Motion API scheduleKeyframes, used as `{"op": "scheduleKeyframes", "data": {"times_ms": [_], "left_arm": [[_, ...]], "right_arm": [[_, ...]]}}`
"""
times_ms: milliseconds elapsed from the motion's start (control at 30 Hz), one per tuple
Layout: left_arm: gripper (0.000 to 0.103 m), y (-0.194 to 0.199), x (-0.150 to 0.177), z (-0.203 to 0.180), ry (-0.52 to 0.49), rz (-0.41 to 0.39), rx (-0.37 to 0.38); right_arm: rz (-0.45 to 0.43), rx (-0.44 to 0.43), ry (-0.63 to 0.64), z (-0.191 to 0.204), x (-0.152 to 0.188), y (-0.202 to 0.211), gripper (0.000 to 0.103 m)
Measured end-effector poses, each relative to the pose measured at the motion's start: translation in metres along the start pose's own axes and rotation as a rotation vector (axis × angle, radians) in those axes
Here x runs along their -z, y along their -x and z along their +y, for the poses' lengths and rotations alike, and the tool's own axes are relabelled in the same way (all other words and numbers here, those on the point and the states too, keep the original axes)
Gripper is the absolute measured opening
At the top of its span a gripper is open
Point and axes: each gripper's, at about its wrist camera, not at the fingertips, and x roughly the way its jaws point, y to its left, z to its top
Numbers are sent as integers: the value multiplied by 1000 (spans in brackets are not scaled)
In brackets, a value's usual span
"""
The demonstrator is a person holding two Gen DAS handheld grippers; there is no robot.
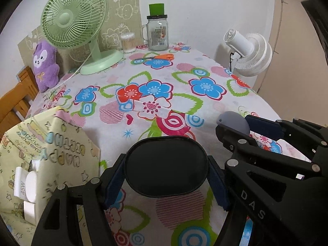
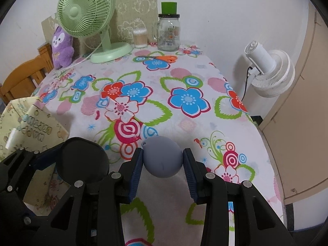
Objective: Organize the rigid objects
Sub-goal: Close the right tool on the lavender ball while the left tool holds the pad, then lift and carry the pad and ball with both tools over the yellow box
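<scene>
Near table front edge: left gripper (image 1: 166, 171) clamps black case (image 1: 166, 167)

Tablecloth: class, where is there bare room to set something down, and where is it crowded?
Free: the wide middle of the tablecloth, between the scissors and the claws. Crowded: the far edge, with green fan, swabs, jar, and the near left by the box.
</scene>
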Motion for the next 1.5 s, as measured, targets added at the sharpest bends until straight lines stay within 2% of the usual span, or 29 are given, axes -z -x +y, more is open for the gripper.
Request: {"op": "scheduleKeyframes", "data": {"times_ms": [833, 1500], "left_arm": [[76, 64, 14, 3, -19, -71, 4], [76, 103, 7, 12, -43, -139, 7]], "right_arm": [[-86, 5, 10, 19, 10, 70, 42], [-153, 16, 21, 32, 0, 110, 42]]}}
